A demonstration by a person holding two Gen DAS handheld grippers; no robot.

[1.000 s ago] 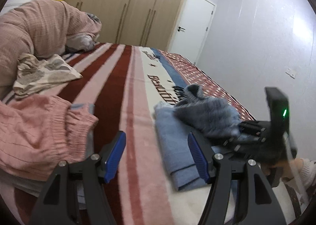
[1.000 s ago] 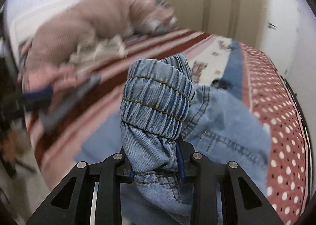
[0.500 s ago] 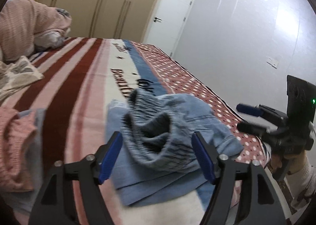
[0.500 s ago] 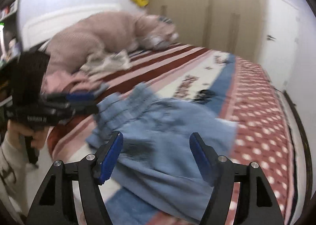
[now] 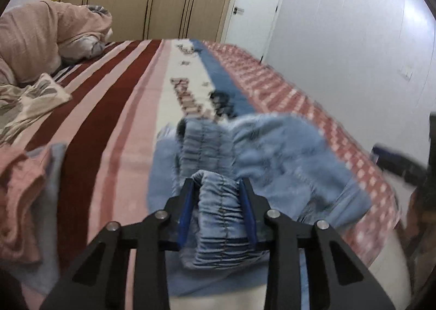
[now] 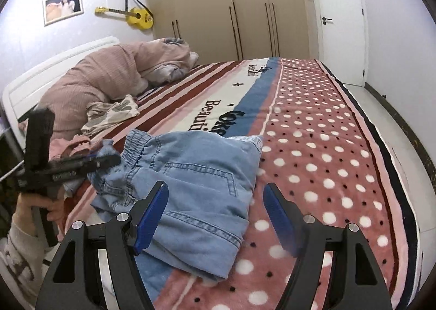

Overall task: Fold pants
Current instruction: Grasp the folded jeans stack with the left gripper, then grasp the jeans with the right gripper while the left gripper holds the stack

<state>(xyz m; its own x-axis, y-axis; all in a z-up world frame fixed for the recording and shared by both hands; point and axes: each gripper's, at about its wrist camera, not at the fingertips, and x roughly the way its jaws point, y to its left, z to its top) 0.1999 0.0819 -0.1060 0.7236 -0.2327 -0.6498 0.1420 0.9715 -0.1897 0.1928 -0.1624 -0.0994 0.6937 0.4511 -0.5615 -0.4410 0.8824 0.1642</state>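
Observation:
Light blue denim pants [image 6: 196, 173] lie bunched on the bed near its front edge, also in the left wrist view [image 5: 272, 157]. My left gripper [image 5: 218, 187] is shut on the gathered elastic waistband [image 5: 218, 217]; it shows from the side in the right wrist view [image 6: 109, 161], gripping the pants' left end. My right gripper [image 6: 215, 193] is open and empty, hovering just over the front of the pants, its left finger [image 6: 151, 217] above the denim. It appears blurred at the right edge of the left wrist view [image 5: 395, 160].
The bed has a striped and polka-dot blanket [image 6: 327, 146]. A pink duvet [image 6: 109, 78], a patterned cloth [image 6: 111, 111] and pink garments [image 5: 19, 201] lie at the left. Wardrobe [image 6: 231, 10] and door [image 6: 338, 21] stand behind; floor runs along the right [image 6: 395, 124].
My right gripper let go of the waistband, opened and drew back to the right. My left gripper moved in over the pants and closed on the waistband.

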